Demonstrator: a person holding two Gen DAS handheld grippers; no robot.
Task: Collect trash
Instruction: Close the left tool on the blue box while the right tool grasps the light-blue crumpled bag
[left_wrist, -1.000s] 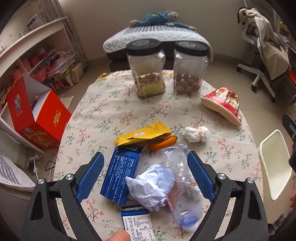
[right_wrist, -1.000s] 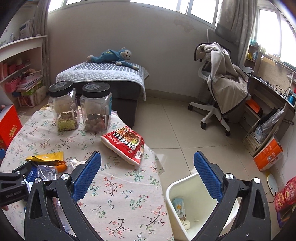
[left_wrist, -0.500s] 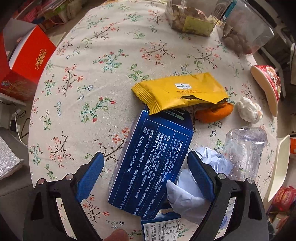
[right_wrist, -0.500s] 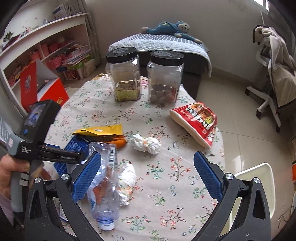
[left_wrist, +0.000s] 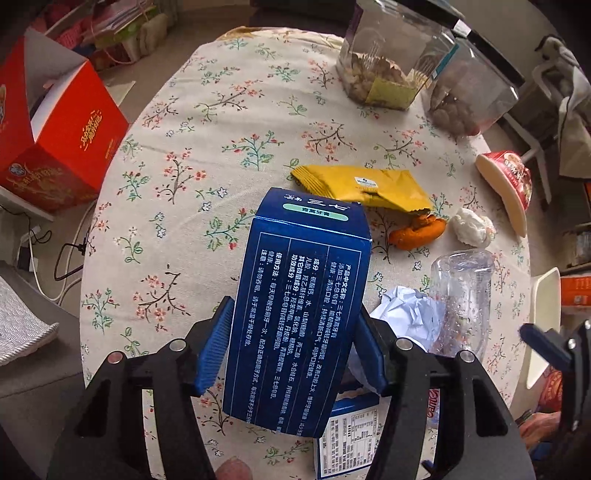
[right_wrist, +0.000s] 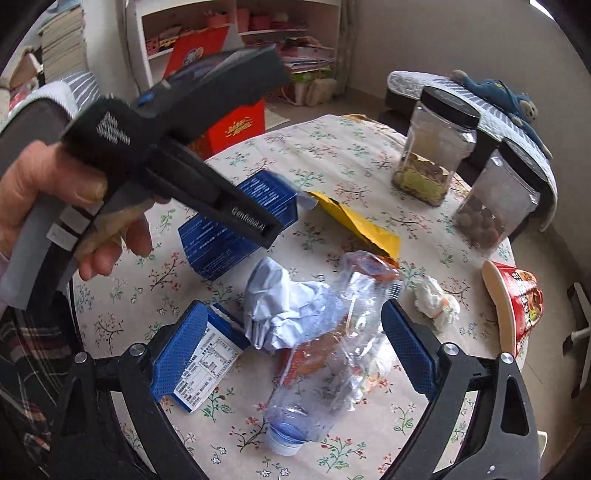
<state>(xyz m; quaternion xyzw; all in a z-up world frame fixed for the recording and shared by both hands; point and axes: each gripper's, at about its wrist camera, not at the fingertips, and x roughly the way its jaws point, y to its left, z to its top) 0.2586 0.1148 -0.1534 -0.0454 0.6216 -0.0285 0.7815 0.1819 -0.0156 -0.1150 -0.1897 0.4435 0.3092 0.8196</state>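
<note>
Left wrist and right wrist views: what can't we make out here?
- Left wrist: the small white-labelled blue carton is mostly hidden under the dark blue cardboard box held in the left tongs.
- Left wrist: right tongs cut off by the frame edge.
- Right wrist: the left tongs' grip on that box is hidden by their own black body.

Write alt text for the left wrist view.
The left tool grips a dark blue carton between its blue pads above a floral tablecloth. Beyond lie a yellow wrapper, crumpled paper, a clear plastic bottle and two snack jars.
</note>
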